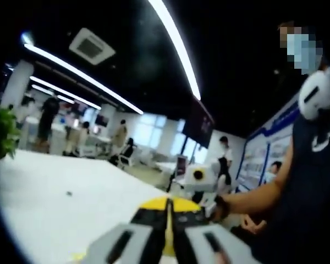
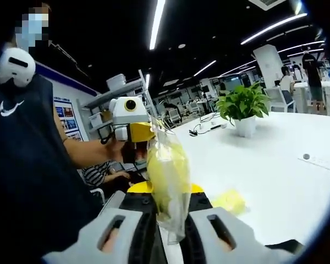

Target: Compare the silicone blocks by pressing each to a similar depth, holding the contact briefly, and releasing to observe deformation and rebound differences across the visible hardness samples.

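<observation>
Preparation, not pressing, appears to be the step in hand: the right gripper [image 2: 168, 234] has its jaws closed on the lower end of one clear plastic bag [image 2: 168, 184] holding yellow material, lifted well above the white bench [image 2: 275, 181]. Whether that yellow content is a silicone sample cannot be told from the right gripper view. One small yellow piece [image 2: 229, 201], possibly a block, lies on the bench at about 3 o'clock from the bag, near the gripper; no row of hardness samples can be made out.

In the left gripper view, the left gripper [image 1: 169, 242] points across the bench with its jaws drawn together, a thin yellowish sliver between them; whether they pinch anything cannot be told. The other handheld unit appears in each view, grasped by the person's hand [image 2: 116, 149] at about 10 o'clock from the bag.

By count: two grippers, one bag, one loose yellow piece, one potted plant [image 2: 243, 107] at 1 o'clock on the bench, one person in a dark vest [image 2: 27, 165] working the tools, and several figures in the office behind.

Judging from this, the next move calls for getting the samples out onto the bench and laid flat, so each can be pressed to a matching depth.
</observation>
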The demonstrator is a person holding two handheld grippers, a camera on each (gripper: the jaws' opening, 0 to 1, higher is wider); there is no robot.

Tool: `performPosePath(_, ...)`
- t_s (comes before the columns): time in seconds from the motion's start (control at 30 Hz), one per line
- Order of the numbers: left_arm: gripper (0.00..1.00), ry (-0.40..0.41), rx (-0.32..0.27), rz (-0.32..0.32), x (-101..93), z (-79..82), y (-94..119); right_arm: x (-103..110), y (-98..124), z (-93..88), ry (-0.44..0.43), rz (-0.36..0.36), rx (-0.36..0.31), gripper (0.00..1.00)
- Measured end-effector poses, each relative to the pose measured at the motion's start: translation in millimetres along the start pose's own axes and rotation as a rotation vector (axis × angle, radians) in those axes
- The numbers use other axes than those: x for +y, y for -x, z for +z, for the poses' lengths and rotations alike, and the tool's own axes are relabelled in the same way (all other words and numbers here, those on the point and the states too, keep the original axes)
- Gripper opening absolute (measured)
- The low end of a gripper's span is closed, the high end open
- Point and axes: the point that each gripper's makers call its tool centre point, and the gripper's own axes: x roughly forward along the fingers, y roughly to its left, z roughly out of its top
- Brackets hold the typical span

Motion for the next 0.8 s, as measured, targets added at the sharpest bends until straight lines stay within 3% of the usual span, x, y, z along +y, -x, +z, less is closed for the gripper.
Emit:
performPosePath(0.3, 0.0, 0.026, 0.037, 0.011, 3.6, -3.8, 0.0, 1.5, 1.4, -4.1, -0.031, 0.003, 0.008, 0.11)
performPosePath(0.47, 0.0, 0.058, 0.049, 0.007, -1.6, -0.1, 0.3, 1.1, 0.5, -3.0, -0.01, 0.007, -0.028, 0.15)
performPosePath(0.8, 0.0, 0.009, 0.098, -0.024, -15.5, 1.9, -3.9, 4.2, -4.0, 1.3, -0.011, 0.023, -0.077, 0.25)
